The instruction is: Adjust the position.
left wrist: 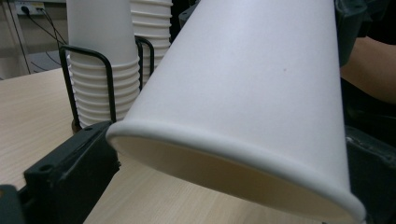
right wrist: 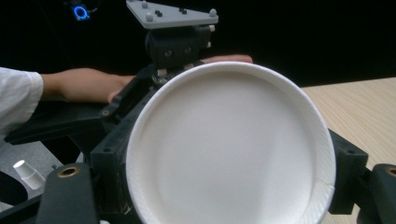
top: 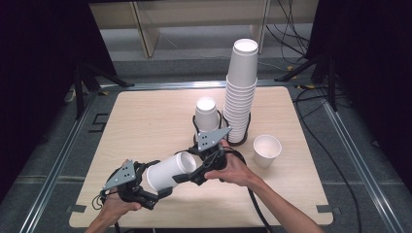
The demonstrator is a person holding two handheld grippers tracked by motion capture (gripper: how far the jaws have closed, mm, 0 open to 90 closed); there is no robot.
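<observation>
The paper cup [top: 167, 171] lies on its side above the near tabletop [top: 145, 116], long axis running between the two grippers – base toward the left gripper [top: 145, 187], open rim toward the right gripper [top: 194, 171]. In the left gripper view the cup wall [left wrist: 252, 93] sits between the black fingers [left wrist: 70, 177], which stand at their widest; the pads appear clear of the paper, so this side is judged released. In the right gripper view the cup [right wrist: 231, 149] sits between that gripper's fingers [right wrist: 70, 196], set about a cup-width apart and apparently bearing on it – the right gripper is judged to carry it.

The rack stack of cups [top: 240, 97] stands beyond the right hand [top: 233, 167], with a loose cup [top: 266, 150] just beside it. The right hand is nearer both
</observation>
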